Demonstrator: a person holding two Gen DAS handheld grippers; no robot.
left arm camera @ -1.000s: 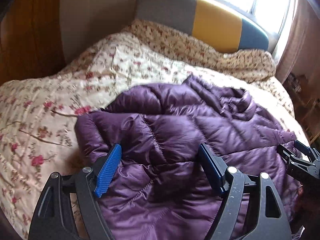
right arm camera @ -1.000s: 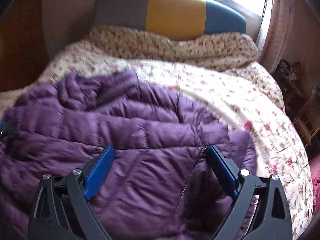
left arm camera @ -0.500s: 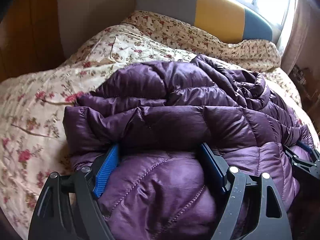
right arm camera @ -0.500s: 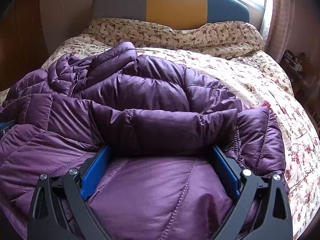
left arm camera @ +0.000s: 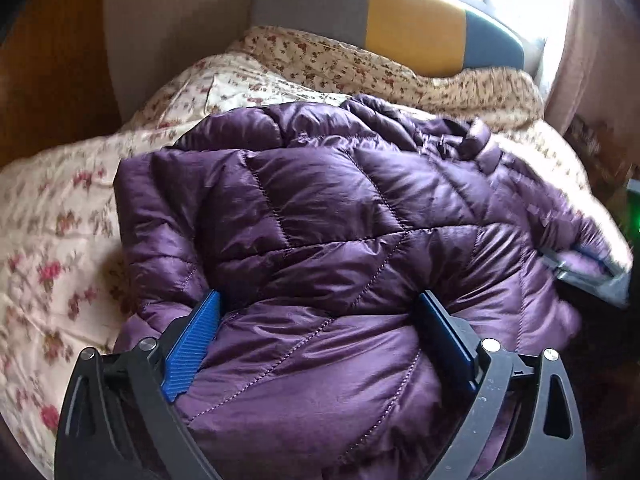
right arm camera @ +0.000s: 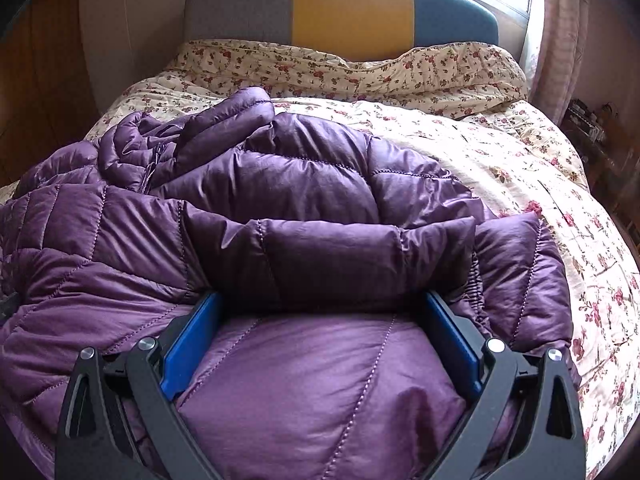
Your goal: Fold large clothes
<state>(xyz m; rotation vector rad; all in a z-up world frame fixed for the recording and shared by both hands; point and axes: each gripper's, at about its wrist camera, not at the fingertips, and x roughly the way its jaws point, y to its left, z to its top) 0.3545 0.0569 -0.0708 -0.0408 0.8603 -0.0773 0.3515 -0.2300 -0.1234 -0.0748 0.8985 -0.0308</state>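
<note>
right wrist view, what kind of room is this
Most likely a bedroom in a home: a bed with a floral quilt, a padded grey, yellow and blue headboard, and a curtained window beside it.

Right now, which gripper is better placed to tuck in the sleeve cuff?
Probably the right gripper: the cuff lies beside its finger on the jacket. No cuff shows near the left gripper.

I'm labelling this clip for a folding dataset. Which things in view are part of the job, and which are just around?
Part of the job:
purple puffer jacket
left gripper
right gripper

Just around:
floral duvet
headboard
curtain
</note>
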